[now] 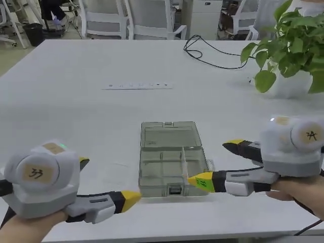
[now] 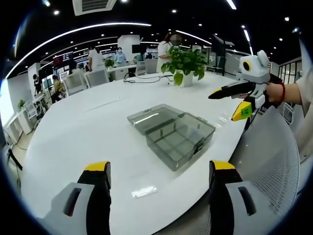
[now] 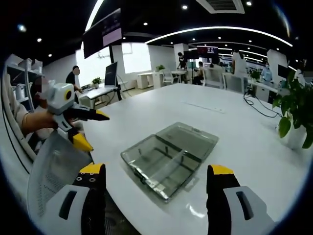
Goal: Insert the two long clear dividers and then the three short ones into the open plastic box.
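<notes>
Clear box [image 1: 152, 188] is lying open, dividers [image 1: 183, 161] seemingly seated, left gripper [image 1: 107, 179] and right gripper [image 1: 211, 162] hovering spread and empty, so checking for remaining pieces is coming next.

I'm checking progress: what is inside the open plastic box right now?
Inside the plastic box, clear dividers split the base into compartments, which look empty. Their exact number is unclear through the tinted walls.

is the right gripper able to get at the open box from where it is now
Probably yes: the right gripper is open just beside the plastic box, with no obstacle seen between them.
</notes>
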Motion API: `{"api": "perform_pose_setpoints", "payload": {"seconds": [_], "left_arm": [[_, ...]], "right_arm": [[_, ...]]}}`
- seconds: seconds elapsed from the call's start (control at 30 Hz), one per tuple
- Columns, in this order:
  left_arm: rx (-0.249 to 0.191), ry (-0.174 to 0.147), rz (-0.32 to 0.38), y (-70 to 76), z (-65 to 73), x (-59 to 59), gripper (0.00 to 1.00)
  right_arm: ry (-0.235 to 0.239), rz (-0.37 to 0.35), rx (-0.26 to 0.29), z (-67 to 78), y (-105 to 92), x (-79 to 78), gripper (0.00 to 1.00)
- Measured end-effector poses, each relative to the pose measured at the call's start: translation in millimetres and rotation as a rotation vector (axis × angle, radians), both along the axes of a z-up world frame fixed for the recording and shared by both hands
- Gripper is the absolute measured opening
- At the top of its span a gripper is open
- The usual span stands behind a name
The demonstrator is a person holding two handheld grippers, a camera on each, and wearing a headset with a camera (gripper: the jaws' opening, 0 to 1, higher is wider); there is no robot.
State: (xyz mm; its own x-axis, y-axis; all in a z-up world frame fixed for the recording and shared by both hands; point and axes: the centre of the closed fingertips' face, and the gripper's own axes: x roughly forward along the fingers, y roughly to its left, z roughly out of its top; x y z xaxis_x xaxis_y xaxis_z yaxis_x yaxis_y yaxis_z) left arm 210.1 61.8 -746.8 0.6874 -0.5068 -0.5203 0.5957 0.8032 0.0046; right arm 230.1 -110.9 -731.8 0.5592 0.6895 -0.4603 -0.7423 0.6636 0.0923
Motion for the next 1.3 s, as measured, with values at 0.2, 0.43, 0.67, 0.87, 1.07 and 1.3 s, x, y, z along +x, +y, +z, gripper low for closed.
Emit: {"api": "perform_pose_setpoints", "payload": {"seconds": [0.2,0.43,0.67,0.87,1.07,1.3], "left_arm": [[0.004,0.045,0.046,4.8,-7.4,3.3,0.76],[0.04,0.094,0.08,10.1,-25.3,12.9,0.71],[0.105,0.182,0.105,19.0,-47.0,13.7,0.64],[0.116,0.212,0.13,22.9,-56.9,20.0,0.6],[0.139,0.25,0.158,29.3,-68.8,26.2,0.52],[0.15,0.3,0.171,30.3,-80.9,26.1,0.46]], "right_arm": [[-0.003,-0.01,0.003,0.5,-4.2,-1.2,0.86],[-0.008,-0.01,0.001,0.8,-4.7,-4.8,0.86],[-0.015,0.001,0.0,3.0,-2.2,-8.4,0.85],[-0.013,0.008,-0.009,0.5,-2.2,-10.0,0.85],[-0.018,0.012,-0.011,-0.4,-1.7,-9.3,0.84],[-0.017,0.01,-0.014,-1.5,-1.9,-5.4,0.84]]}}
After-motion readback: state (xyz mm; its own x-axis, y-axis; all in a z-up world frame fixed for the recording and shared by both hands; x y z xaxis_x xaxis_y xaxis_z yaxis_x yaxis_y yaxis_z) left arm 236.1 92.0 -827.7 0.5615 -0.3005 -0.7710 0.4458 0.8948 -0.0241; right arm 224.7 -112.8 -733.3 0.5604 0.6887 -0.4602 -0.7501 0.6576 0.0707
